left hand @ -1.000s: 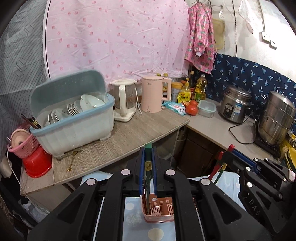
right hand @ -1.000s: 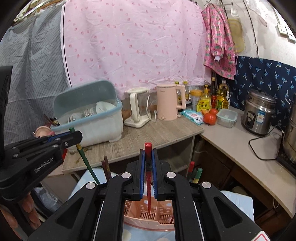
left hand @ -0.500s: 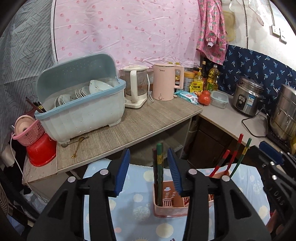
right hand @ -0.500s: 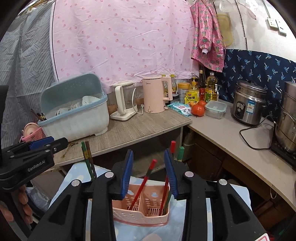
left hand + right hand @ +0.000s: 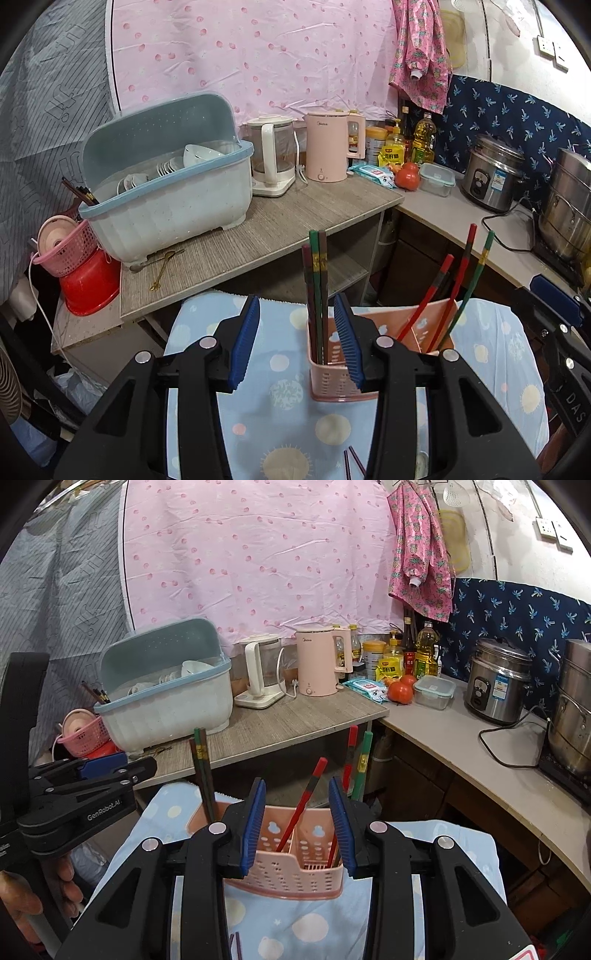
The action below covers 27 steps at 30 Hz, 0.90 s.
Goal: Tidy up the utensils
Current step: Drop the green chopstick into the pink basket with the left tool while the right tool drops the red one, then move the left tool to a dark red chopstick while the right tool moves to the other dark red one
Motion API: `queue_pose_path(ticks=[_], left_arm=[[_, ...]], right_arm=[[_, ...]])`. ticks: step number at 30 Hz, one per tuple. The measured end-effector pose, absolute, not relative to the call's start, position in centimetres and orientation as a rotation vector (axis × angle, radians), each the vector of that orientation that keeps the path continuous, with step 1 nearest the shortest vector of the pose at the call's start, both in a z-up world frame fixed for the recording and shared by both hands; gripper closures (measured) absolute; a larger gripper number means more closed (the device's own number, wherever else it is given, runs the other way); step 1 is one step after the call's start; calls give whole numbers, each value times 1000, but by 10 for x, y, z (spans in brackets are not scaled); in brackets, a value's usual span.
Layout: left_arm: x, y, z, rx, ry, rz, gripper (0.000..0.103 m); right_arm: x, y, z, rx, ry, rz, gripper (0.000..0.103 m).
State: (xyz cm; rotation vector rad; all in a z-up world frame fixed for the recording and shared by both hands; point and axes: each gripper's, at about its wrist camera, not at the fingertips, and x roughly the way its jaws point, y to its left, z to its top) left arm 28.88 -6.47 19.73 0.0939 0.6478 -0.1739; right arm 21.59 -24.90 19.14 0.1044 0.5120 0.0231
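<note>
Here the left gripper (image 5: 295, 343) stands released, nothing pressed by its pads; just ahead between its jaws the pink utensil holder (image 5: 332, 380) sits on the blue cloth (image 5: 266, 424). A second ago both grippers were clenched on chopsticks; the dark and green chopsticks (image 5: 317, 291) now stand upright inside. The right gripper (image 5: 297, 823) is likewise released, the red chopstick (image 5: 303, 805) leaning free.
</note>
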Motion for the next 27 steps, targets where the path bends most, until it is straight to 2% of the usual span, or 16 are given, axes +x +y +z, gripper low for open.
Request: queue_pose_path(ticks=[27], left_arm=[[160,-44,124,87,789,-207,63]], right_arm=[[71,-221,121,56,645,38,68]])
